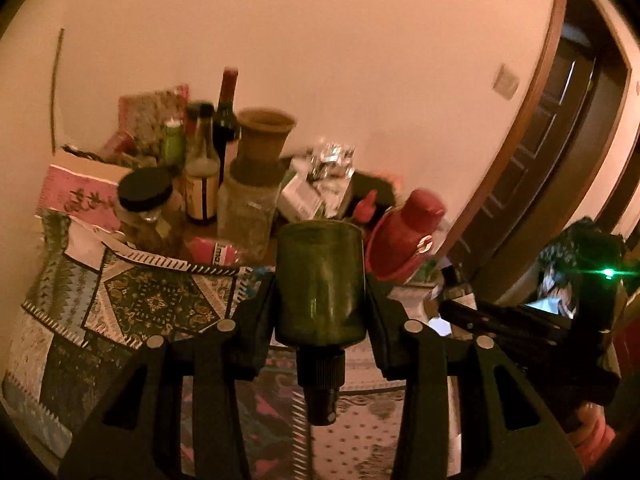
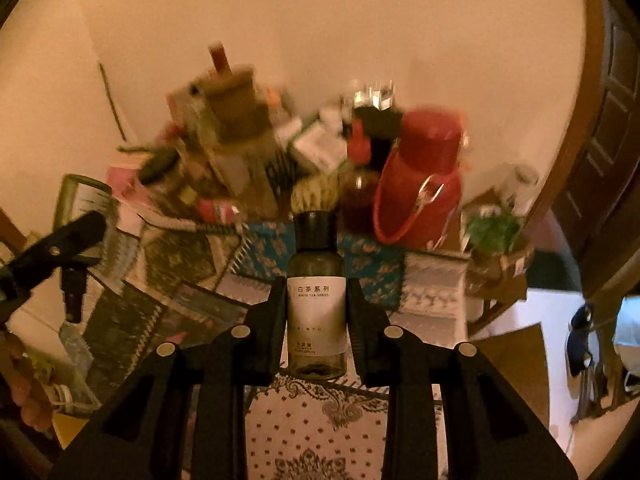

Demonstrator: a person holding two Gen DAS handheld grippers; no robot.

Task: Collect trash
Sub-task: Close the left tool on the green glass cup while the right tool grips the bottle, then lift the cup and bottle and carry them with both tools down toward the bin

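Note:
My left gripper (image 1: pixel 320 284) is shut on a dark green bottle (image 1: pixel 320 280), held upside down with its black cap pointing toward the camera, above the patterned cloth. My right gripper (image 2: pixel 318 304) is shut on a small smoky bottle with a white label and black cap (image 2: pixel 317 304), held upright above the cloth. The left gripper also shows at the left edge of the right wrist view (image 2: pixel 68 240), and the right gripper shows at the right of the left wrist view (image 1: pixel 520 320).
A cluttered table under a patterned cloth (image 1: pixel 132 304) stands against the wall, with glass bottles (image 1: pixel 202 176), jars (image 1: pixel 146 208), a red thermos (image 1: pixel 404 236), boxes and a glass. A potted plant (image 2: pixel 496 232) stands right of the table. A brown door (image 1: pixel 560 128) is at right.

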